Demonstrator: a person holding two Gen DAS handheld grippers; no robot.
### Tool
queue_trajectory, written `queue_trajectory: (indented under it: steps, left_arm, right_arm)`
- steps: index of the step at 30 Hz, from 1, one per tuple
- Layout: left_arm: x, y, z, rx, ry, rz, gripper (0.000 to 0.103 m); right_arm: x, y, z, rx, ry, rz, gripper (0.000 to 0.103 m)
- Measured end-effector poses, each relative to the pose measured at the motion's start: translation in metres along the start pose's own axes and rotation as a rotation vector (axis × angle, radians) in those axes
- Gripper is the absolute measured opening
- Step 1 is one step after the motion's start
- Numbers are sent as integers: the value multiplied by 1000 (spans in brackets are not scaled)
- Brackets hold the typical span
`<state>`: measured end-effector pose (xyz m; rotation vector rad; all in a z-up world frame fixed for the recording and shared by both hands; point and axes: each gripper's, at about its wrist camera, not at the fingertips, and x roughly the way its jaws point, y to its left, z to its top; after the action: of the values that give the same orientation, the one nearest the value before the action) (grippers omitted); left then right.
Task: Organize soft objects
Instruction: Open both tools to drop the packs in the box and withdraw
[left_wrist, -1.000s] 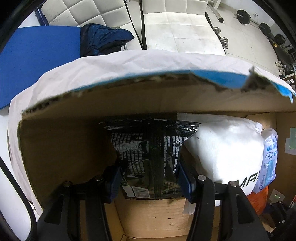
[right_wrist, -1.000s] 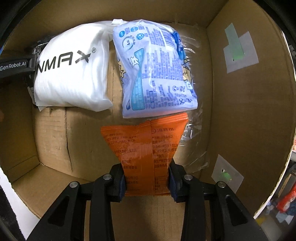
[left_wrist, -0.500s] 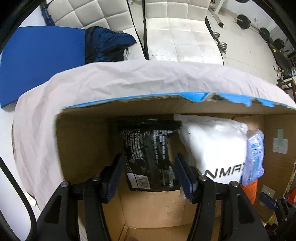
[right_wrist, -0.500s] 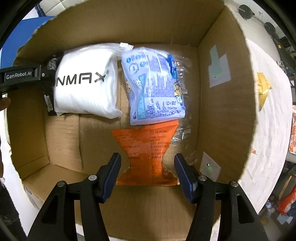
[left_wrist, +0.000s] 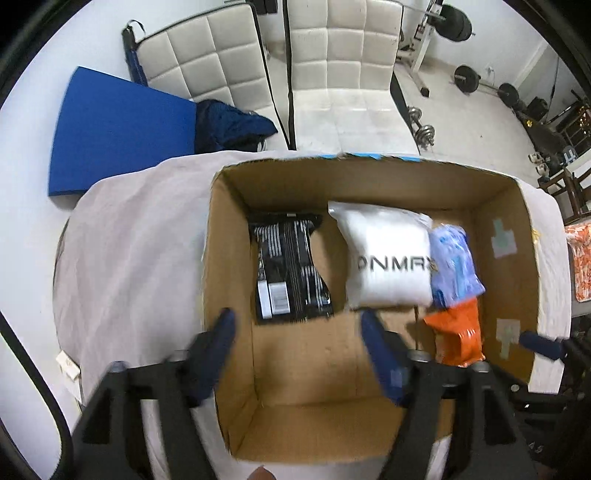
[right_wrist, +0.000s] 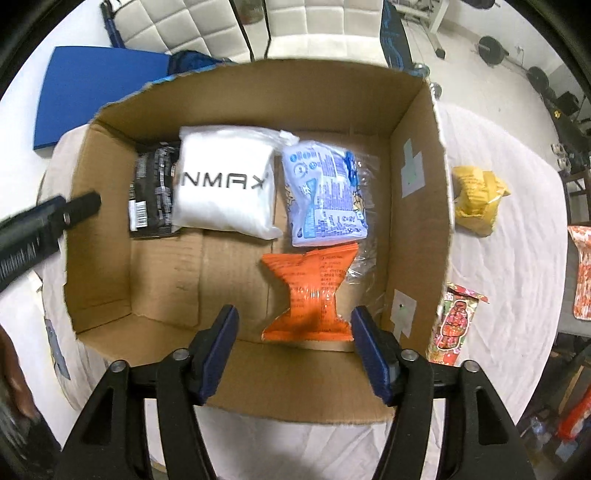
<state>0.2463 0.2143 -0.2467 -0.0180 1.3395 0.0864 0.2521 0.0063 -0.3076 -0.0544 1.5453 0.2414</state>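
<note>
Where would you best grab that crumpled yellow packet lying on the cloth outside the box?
Probably from straight above, across the bunched upper part of the yellow packet. It lies alone on the white cloth, clear of the cardboard box, and its crumpled folds stand up, giving the fingers something soft to pinch.

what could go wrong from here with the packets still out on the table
1. The yellow packet lies right beside the cardboard box wall, so an opening right claw reaching for it may bump the box.
2. The orange packet looks pinched in the middle; harder squeezing might burst such packets.
</note>
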Motion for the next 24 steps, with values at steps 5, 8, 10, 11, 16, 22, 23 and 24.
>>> queue_trajectory:
  steps: [5, 8, 10, 11, 16, 22, 23, 24]
  left_arm:
    - [-17, -2, -18, -18, -51, 13, 98]
    - [-33, -1, -31, -45, -83, 0, 98]
    - [-41, -2, -36, -57, -97, -7, 98]
    - [-46, -2, -39, -63, -107, -7, 98]
    - [-66, -7, -49, -78, -159, 4, 98]
    - [-85, -15, -61, -69, -198, 18, 103]
    - [-88, -16, -62, -67, -203, 20, 103]
    - [-91, -18, -64, -67, -206, 17, 103]
  right_arm:
    - [-25, 5, -16, -21, -69, -8, 93]
    - [-36, 9, -26, -30, -104, -17, 96]
    - [-42, 11, -32, -35, -118, -20, 100]
    - [-44, 11, -35, -36, -124, -16, 102]
    - [-62, 11, -50, -35, -165, -16, 103]
    - [-83, 9, -64, -31, -209, -13, 103]
    - [-86, 8, -66, -30, -217, -15, 103]
    - [-89, 7, -67, -28, -223, -12, 103]
